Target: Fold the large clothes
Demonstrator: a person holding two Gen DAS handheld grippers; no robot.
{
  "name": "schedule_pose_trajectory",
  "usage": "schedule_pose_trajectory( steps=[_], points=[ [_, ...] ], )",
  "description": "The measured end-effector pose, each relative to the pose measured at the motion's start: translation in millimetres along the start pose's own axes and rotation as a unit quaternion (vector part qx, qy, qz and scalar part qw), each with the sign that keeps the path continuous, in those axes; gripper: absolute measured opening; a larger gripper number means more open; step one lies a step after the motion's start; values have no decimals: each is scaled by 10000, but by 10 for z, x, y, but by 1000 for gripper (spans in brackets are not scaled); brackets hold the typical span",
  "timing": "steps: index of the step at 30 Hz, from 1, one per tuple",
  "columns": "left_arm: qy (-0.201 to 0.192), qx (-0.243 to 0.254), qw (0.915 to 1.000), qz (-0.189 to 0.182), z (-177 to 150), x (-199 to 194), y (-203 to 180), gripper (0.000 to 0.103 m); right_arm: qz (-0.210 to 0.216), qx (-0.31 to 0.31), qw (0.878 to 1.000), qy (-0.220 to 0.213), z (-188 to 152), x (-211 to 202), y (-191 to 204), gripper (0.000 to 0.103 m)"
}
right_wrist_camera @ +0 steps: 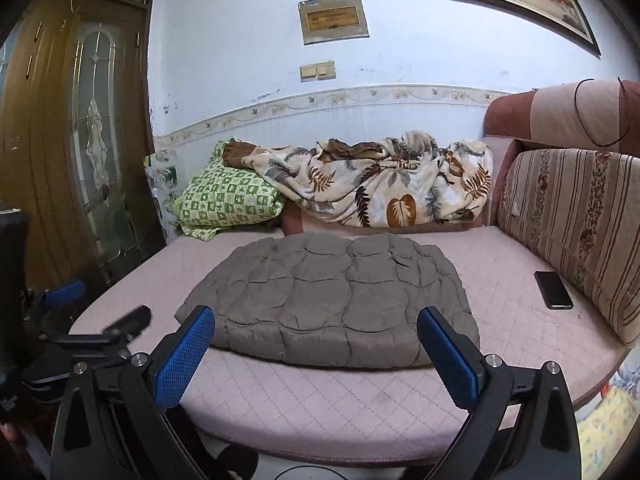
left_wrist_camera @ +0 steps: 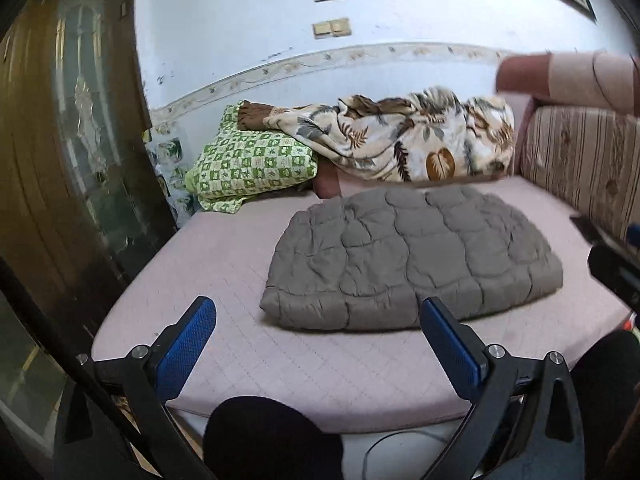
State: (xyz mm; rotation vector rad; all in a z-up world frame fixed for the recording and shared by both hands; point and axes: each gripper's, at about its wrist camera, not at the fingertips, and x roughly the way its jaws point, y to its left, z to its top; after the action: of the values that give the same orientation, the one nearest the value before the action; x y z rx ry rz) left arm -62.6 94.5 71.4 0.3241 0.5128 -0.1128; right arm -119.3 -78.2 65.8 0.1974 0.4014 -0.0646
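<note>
Blue textured pads mark your left gripper (left_wrist_camera: 318, 322) and right gripper (right_wrist_camera: 316, 332); both sets of jaws stand wide apart, holding nothing. Just beyond them the grey quilted padded garment (right_wrist_camera: 328, 300) lies folded flat on the pink quilted mattress (right_wrist_camera: 320, 400). A black phone (right_wrist_camera: 553, 290) sits right of it. Farther back: green checked pillow (right_wrist_camera: 228, 200), leaf-print blanket (right_wrist_camera: 392, 184).

Both cameras sit low at the near edge of the bed (left_wrist_camera: 224, 360), looking forward between their own tongs' blue fingers toward the back wall. The left wrist view stands further left and angles slightly right; the right wrist view faces squarely. Both share the grey quilt (left_wrist_camera: 408, 256), the leaf-print blanket (right_wrist_camera: 392, 180) and green pillow (right_wrist_camera: 228, 200) near the wall.
</note>
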Motion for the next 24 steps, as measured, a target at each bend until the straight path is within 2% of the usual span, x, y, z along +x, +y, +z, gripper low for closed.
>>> schedule_pose_trajectory(
  steps=[6,11,15,24],
  points=[
    [330,81,9992,-204,-22,123,0,102,10,-123,9999,9,-39,-42,48,102],
    [606,75,9981,-25,-62,251,40,102,64,-125,9998,162,-77,37,36,102],
    [684,94,9976,71,-84,309,38,102,87,-151,9995,259,-96,104,33,102],
    [1041,91,9945,55,-136,481,70,102,53,-214,9990,401,-152,196,42,102]
  ],
)
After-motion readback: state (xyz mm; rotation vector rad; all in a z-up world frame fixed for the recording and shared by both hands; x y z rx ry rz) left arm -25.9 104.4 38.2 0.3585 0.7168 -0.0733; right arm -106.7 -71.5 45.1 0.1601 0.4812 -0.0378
